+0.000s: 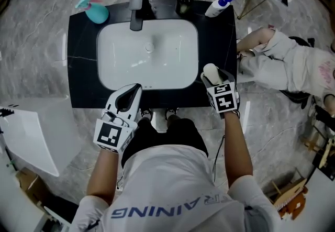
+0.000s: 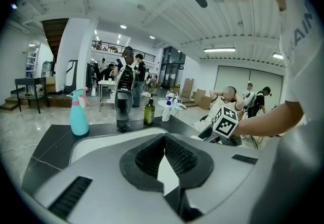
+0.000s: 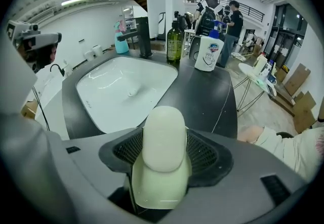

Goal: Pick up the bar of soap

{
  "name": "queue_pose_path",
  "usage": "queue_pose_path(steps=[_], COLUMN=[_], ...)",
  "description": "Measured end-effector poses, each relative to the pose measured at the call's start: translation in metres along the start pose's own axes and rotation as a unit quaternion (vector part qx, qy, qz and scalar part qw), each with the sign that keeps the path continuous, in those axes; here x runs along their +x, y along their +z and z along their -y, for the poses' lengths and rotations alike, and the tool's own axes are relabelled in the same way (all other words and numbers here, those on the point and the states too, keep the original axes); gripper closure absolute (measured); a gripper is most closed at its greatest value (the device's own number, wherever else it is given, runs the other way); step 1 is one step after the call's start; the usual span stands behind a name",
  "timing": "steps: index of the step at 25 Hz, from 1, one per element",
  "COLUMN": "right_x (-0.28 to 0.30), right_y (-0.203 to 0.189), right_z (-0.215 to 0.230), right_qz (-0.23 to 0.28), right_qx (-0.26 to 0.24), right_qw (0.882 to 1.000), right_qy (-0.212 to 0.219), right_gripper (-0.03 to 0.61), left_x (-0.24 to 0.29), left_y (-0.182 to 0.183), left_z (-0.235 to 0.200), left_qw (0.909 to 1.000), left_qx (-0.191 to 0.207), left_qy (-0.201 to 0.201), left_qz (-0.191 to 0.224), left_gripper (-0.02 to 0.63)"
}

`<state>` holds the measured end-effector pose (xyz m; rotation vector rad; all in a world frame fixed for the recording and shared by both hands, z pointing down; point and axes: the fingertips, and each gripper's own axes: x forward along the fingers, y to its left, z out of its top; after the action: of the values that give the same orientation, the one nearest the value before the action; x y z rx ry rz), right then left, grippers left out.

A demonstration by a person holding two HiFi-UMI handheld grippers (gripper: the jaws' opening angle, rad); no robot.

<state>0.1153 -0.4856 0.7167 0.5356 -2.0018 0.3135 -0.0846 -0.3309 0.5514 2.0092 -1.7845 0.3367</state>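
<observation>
The pale cream bar of soap stands at the front right of the black counter, beside the white sink. My right gripper has its jaws spread wide around it. In the right gripper view the soap fills most of the gap between the black ribbed pads, and its sides lie close to them. My left gripper hovers at the sink's front edge, its jaws meeting with nothing between them, as the left gripper view also shows.
A black faucet stands behind the basin. A teal spray bottle is at the back left, a dark pump bottle and a white bottle at the back right. A person sits on the floor to the right.
</observation>
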Motion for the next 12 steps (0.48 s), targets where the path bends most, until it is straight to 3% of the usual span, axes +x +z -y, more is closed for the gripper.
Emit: queue_pose_path(steps=[12], right_x=[0.0066], right_y=[-0.0044], right_z=[0.0066], right_qz=[-0.02], right_qx=[-0.017], right_qw=[0.999], right_qy=[-0.033], right_gripper=[0.316], left_x=[0.007], left_y=[-0.0034], left_z=[0.0005], left_qw=[0.9999], left_qx=[-0.011], left_qy=[-0.004], left_qz=[-0.011], left_gripper=[0.606])
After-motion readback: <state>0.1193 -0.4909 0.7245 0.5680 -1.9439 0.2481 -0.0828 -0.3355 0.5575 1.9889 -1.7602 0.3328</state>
